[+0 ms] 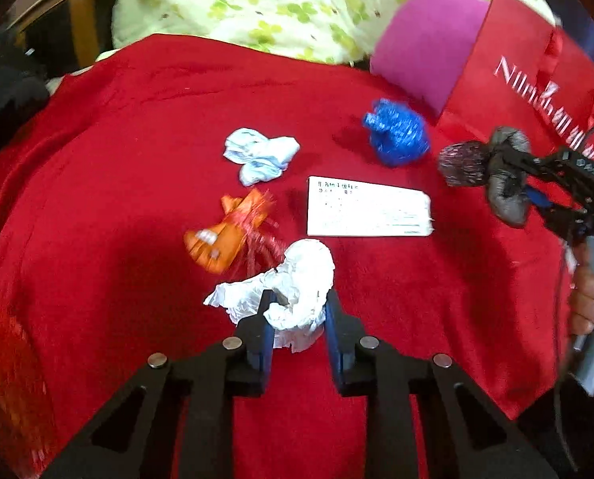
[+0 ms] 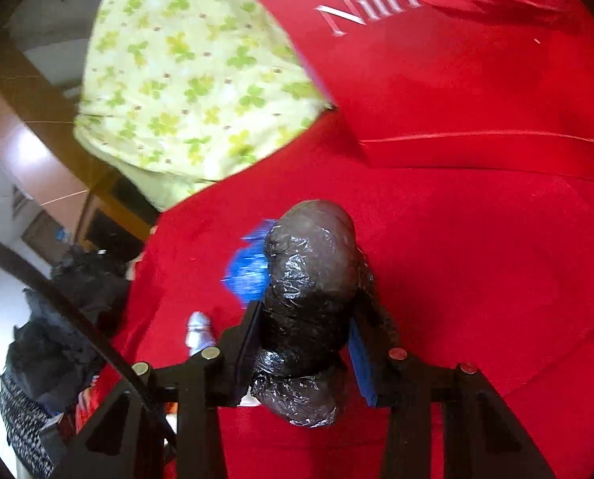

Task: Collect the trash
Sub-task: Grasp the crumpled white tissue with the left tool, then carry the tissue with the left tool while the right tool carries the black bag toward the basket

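My left gripper (image 1: 300, 299) is shut on a crumpled white paper (image 1: 304, 271) that rests on the red cloth (image 1: 137, 119). At the right edge of the left wrist view, my right gripper (image 1: 512, 177) holds a black plastic wad (image 1: 468, 163) above the cloth. The right wrist view shows that gripper (image 2: 308, 315) shut on the same wad (image 2: 312, 255), which bulges past both pads. A red paper bag (image 1: 516, 76) with white lettering stands at the back right, also close ahead in the right wrist view (image 2: 456, 60).
On the cloth lie a blue foil wad (image 1: 396, 131), a pale blue crumpled piece (image 1: 259, 155), an orange wrapper (image 1: 225, 235) and a white printed slip (image 1: 368, 211). A green clover-patterned fabric (image 1: 257, 0) lies behind. A hand (image 1: 588, 299) grips the right tool's handle.
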